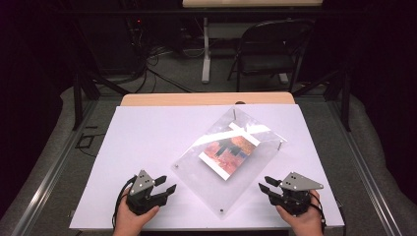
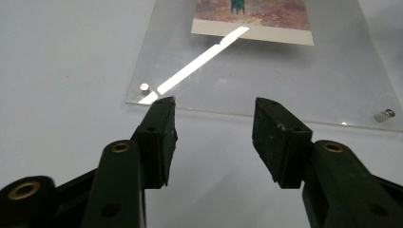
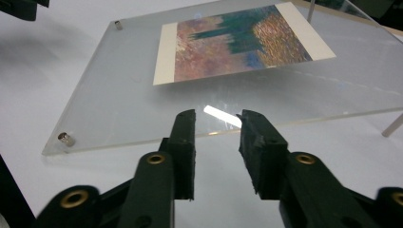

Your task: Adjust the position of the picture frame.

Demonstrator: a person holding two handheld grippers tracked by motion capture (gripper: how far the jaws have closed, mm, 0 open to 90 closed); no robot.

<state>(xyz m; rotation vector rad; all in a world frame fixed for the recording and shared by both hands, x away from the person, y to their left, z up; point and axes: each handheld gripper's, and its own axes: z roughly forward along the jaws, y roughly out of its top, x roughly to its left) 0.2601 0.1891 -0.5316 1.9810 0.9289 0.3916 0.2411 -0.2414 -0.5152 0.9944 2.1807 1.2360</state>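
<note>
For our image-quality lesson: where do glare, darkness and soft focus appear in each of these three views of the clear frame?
High view: white glare streak across the acrylic frame over the print; the room behind is dark. Left gripper view: a bright reflected stripe on the frame; the near gripper parts at the bottom look soft. Right gripper view: a small glare patch near the frame's edge; the far background is blurred.

White table top (image 1: 147, 142) on a wooden board (image 1: 206, 99), grey padded floor (image 1: 373, 147) around. Behind: black folding chair (image 1: 273, 49), white desk leg (image 1: 206, 49), cables on floor (image 1: 157, 64). Room dark, black walls; light falls on table alone.
</note>
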